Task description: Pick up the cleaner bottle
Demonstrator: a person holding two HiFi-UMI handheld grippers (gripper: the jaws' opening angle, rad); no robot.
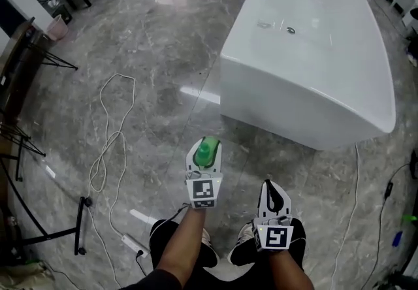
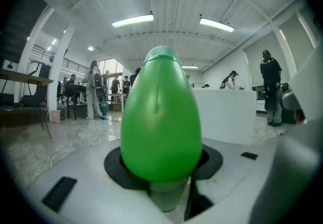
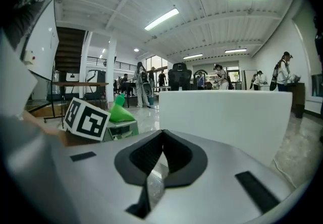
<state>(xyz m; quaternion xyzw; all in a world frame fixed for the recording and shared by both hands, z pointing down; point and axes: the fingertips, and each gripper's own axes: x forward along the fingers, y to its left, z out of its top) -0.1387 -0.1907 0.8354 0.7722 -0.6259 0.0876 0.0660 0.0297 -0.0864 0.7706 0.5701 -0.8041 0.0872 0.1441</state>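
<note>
The left gripper (image 1: 204, 148) pinches the green cleaner bottle (image 2: 160, 117) between its jaws, in the lower middle of the head view, over the grey marble floor (image 1: 150, 53). The right gripper (image 1: 269, 185), just to the right and lower in the frame, has its jaws pressed together with nothing between them. A large white counter (image 1: 307, 86) stands in the upper right.

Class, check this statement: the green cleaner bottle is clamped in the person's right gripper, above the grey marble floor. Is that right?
Not quite. The green cleaner bottle is clamped in the left gripper, not the right, as the left gripper view shows. The right gripper is shut on nothing. The bottle is above the grey marble floor, as stated.
</note>
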